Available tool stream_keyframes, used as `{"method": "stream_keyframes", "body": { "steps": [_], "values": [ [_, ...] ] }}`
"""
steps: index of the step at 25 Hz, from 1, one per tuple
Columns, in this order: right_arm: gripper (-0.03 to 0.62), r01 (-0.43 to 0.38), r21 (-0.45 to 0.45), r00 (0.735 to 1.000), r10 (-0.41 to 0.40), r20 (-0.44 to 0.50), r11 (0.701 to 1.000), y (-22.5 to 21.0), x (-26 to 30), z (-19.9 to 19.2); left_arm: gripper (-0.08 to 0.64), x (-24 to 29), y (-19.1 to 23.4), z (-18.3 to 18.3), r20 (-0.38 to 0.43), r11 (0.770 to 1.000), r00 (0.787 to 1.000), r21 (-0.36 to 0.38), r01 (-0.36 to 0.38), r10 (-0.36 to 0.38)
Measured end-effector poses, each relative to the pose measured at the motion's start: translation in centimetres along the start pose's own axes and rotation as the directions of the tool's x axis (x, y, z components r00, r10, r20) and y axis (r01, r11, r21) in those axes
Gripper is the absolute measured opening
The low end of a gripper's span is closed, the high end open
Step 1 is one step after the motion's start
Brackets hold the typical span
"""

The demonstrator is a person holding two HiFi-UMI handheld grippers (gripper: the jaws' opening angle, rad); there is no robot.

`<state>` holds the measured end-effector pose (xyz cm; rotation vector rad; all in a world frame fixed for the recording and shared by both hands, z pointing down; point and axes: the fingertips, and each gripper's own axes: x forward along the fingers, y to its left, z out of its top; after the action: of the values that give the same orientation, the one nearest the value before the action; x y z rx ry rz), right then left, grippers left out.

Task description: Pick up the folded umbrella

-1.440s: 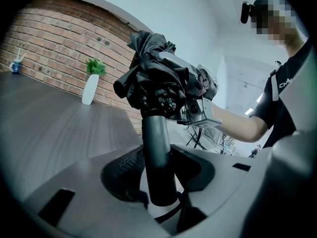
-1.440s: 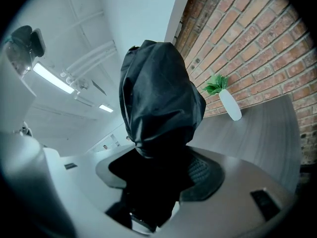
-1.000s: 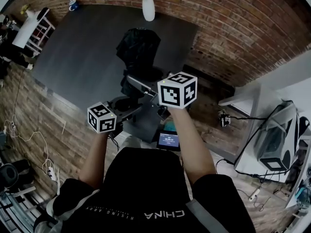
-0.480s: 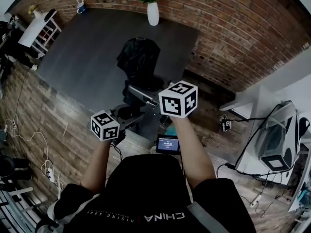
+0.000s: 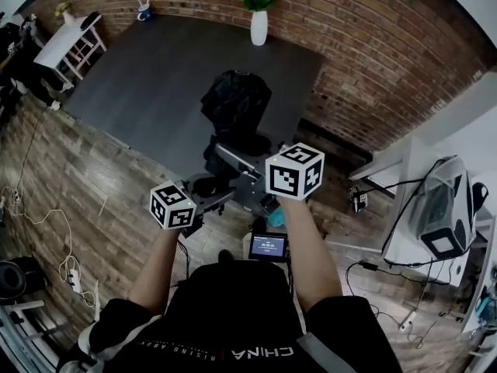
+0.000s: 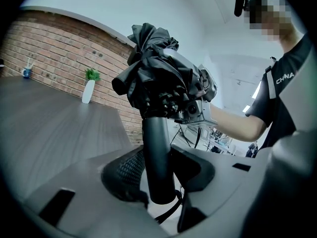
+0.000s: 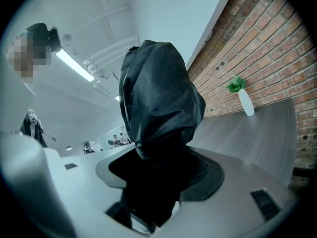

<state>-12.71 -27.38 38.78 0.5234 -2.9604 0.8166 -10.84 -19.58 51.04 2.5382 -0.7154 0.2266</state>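
Clamping our left gripper (image 6: 158, 180) on the stiff, smooth handle (image 6: 157, 148), we hold the folded umbrella (image 5: 235, 109) aloft over the grey table (image 5: 140, 76); our right gripper (image 7: 158, 182) squeezes its soft, slippery canopy (image 7: 158, 93), probably light but floppy, so the handle grip matters.
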Motion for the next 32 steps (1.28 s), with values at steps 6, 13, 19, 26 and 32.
{"method": "stream_keyframes", "body": {
  "steps": [6,13,19,26,32],
  "values": [
    [0.267,0.034,-0.029,0.999,-0.035,-0.017,0.999,4.1,-0.4,-2.8,0.160,-2.6,-2.8,-2.8,-0.011,1.000,1.000,0.011,0.025,-0.025],
    [0.267,0.078,-0.058,0.996,-0.080,-0.027,0.995,6.9,-1.7,-4.8,0.160,-3.6,-5.5,-4.8,-0.011,0.998,0.998,0.017,0.058,-0.058],
    [0.267,0.102,-0.041,0.995,-0.102,-0.014,0.994,7.6,-3.2,-5.9,0.160,-3.6,-7.1,-5.9,-0.010,0.997,0.997,0.017,0.081,-0.081],
    [0.267,0.111,-0.038,0.994,-0.112,-0.011,0.993,8.3,-4.1,-6.7,0.159,-3.7,-8.2,-6.8,-0.017,0.996,0.996,0.017,0.093,-0.092],
    [0.267,0.111,-0.039,0.994,-0.112,-0.008,0.993,8.4,-4.3,-6.6,0.160,-3.7,-8.4,-6.7,-0.019,0.995,0.995,0.021,0.096,-0.095]
  ]
}}
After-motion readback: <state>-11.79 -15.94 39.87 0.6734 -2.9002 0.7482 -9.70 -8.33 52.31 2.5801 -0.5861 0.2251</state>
